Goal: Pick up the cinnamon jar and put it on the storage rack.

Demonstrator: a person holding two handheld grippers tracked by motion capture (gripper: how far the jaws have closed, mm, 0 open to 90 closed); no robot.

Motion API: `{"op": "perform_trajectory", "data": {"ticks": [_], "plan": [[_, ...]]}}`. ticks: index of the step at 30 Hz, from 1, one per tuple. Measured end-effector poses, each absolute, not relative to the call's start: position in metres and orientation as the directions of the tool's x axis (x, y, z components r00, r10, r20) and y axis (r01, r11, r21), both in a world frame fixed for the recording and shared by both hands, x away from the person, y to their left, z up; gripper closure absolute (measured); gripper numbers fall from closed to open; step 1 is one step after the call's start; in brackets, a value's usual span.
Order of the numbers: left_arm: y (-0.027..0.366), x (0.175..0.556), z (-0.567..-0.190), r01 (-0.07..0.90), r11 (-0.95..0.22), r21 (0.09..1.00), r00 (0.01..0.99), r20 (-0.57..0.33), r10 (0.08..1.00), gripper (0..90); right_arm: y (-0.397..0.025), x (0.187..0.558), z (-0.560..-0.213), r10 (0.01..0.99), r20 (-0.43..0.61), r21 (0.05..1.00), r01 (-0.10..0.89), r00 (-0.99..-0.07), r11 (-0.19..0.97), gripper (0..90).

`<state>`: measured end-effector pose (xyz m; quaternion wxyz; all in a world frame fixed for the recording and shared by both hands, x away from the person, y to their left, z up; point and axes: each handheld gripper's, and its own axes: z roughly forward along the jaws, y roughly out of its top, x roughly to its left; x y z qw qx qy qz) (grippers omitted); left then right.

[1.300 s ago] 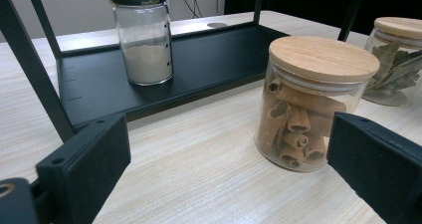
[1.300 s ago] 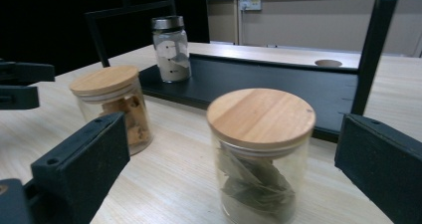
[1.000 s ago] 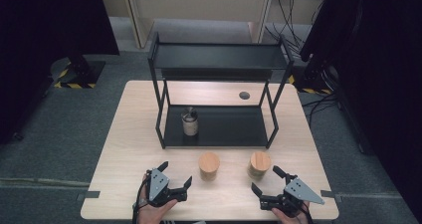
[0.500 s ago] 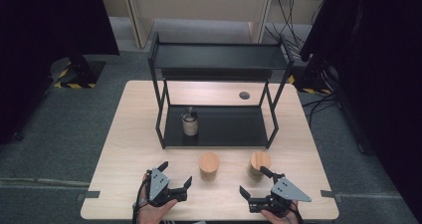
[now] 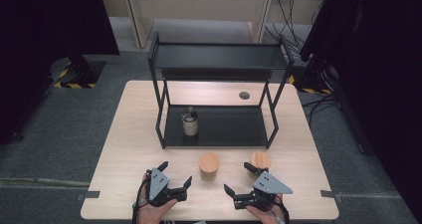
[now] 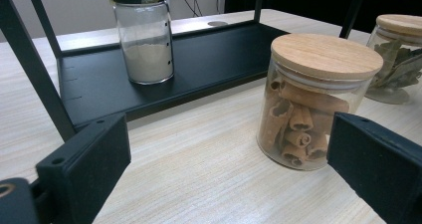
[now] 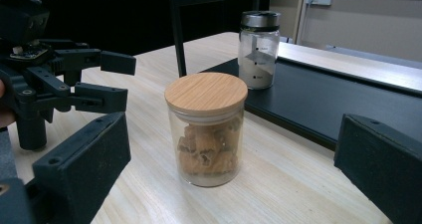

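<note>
The left claw [image 5: 175, 176] is held low over the near edge of the tabletop [image 5: 134, 134], its jaws spread wide and nothing between them. In the left gripper view the same claw [image 6: 226, 169] is seen with the cinnamon jar [image 6: 318, 99] standing just ahead of the gap and toward the right jaw, not touched by either jaw.

In the high view the cinnamon jar [image 5: 209, 166] is found upright on the tabletop, between the two claws and slightly farther from the person, just in front of the black rack [image 5: 219, 59]. It is closed by a round wooden lid, and rolled cinnamon sticks are seen through the glass. On the rack's lower shelf, behind and to the left of the jar, a shaker [image 5: 189, 121] with a metal cap and pale powder is set upright.

The right claw [image 5: 239, 180] is turned toward the left, jaws likewise spread and empty. In the right gripper view, the cinnamon jar [image 7: 206, 129] is framed between its jaws but ahead of them, clear of both.

A second jar [image 5: 260, 161] with a wooden lid, holding dried leaves, stands just beyond the right claw.
</note>
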<state>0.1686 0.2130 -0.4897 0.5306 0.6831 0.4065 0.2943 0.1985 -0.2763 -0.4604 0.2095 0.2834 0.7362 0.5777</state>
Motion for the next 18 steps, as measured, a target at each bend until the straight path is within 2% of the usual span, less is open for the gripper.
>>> {"op": "perform_trajectory", "data": {"ticks": [18], "plan": [[0.215, 0.168, -0.489, 0.238, -0.105, 0.966, 0.496, -0.027, 0.868, 2.8, -0.240, 0.219, -0.458, 0.627, 0.002, 0.961, 0.174, -0.779, 0.213, 2.0]]}}
